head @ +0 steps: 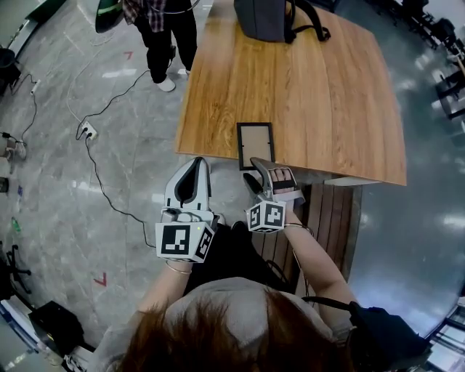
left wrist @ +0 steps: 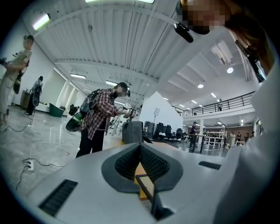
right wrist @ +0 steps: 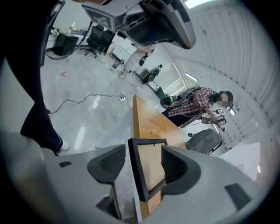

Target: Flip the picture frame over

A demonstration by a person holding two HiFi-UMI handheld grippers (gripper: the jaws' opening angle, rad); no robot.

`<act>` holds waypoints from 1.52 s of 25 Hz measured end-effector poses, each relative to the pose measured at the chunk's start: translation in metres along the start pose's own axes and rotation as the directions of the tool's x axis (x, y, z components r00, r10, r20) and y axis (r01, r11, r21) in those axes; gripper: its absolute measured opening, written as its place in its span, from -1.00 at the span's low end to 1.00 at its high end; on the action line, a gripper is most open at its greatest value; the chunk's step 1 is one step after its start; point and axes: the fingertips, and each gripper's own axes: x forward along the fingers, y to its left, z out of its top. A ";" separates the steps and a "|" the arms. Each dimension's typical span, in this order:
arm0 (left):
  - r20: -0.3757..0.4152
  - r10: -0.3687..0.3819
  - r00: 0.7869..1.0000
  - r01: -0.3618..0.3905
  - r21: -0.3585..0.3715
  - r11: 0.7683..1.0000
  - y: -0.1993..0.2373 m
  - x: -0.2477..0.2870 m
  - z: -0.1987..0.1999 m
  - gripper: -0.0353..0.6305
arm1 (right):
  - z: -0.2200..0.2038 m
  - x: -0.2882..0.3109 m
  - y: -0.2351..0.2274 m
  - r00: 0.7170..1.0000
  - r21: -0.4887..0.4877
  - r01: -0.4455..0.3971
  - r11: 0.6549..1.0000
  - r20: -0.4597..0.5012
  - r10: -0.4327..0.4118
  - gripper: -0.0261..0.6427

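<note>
A black picture frame (head: 255, 144) with a tan panel facing up lies flat near the front edge of the wooden table (head: 327, 94). My right gripper (head: 261, 166) is at the frame's near edge, pointing down at it. In the right gripper view the frame (right wrist: 151, 170) sits between the spread jaws of the right gripper (right wrist: 143, 154), and the pads do not press on it. My left gripper (head: 196, 166) hangs left of the table's edge, over the floor, with its tips together. Through its fingers the left gripper view shows a bit of the frame (left wrist: 145, 184).
A dark backpack (head: 265, 18) stands at the table's far side. A person in a plaid shirt (head: 163, 36) stands at the far left corner. A power strip with cables (head: 87, 132) lies on the floor to the left. Wooden slats (head: 330, 211) sit below the front edge.
</note>
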 end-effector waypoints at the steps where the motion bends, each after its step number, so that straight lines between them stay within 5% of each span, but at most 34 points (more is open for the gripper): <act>1: -0.004 0.004 1.000 -0.004 -0.002 1.000 0.003 0.000 -0.002 -0.88 | -0.004 0.006 0.002 1.000 -0.021 0.009 1.000 -0.014 -0.009 -0.19; 6: -0.015 0.008 1.000 -0.008 0.000 1.000 0.007 0.000 -0.004 -0.88 | -0.016 0.029 0.010 0.995 -0.121 0.075 0.990 -0.058 -0.082 -0.20; 14: -0.045 -0.011 0.999 0.011 -0.003 1.000 0.008 -0.003 -0.014 -0.88 | -0.018 0.043 0.011 0.987 -0.098 0.130 0.987 -0.080 -0.138 -0.20; 25: -0.033 -0.025 0.999 0.025 -0.016 1.000 0.007 -0.002 -0.010 -0.88 | 0.000 0.031 -0.014 0.982 0.004 0.180 0.984 -0.063 -0.180 -0.56; 28: -0.038 -0.032 0.999 0.031 -0.026 0.999 0.006 -0.001 -0.011 -0.88 | 0.008 0.021 -0.033 0.974 0.121 0.228 0.966 -0.026 -0.227 -0.62; 31: -0.035 -0.035 0.999 0.034 -0.033 0.999 0.006 0.000 -0.010 -0.88 | 0.015 0.006 -0.060 0.956 0.326 0.279 0.903 -0.001 -0.295 -0.67; 33: -0.032 -0.041 0.999 0.040 -0.034 0.999 0.005 0.002 -0.009 -0.88 | 0.019 -0.006 -0.076 0.940 0.477 0.296 0.828 0.006 -0.340 -0.70; 36: -0.027 -0.051 0.998 0.050 -0.036 0.998 0.001 0.006 -0.006 -0.88 | 0.024 -0.019 -0.089 0.918 0.660 0.297 0.690 0.000 -0.396 -0.72; 38: -0.022 -0.057 0.998 0.056 -0.038 0.998 -0.002 0.010 -0.004 -0.88 | 0.019 -0.026 -0.094 0.904 0.790 0.276 0.547 -0.020 -0.427 -0.72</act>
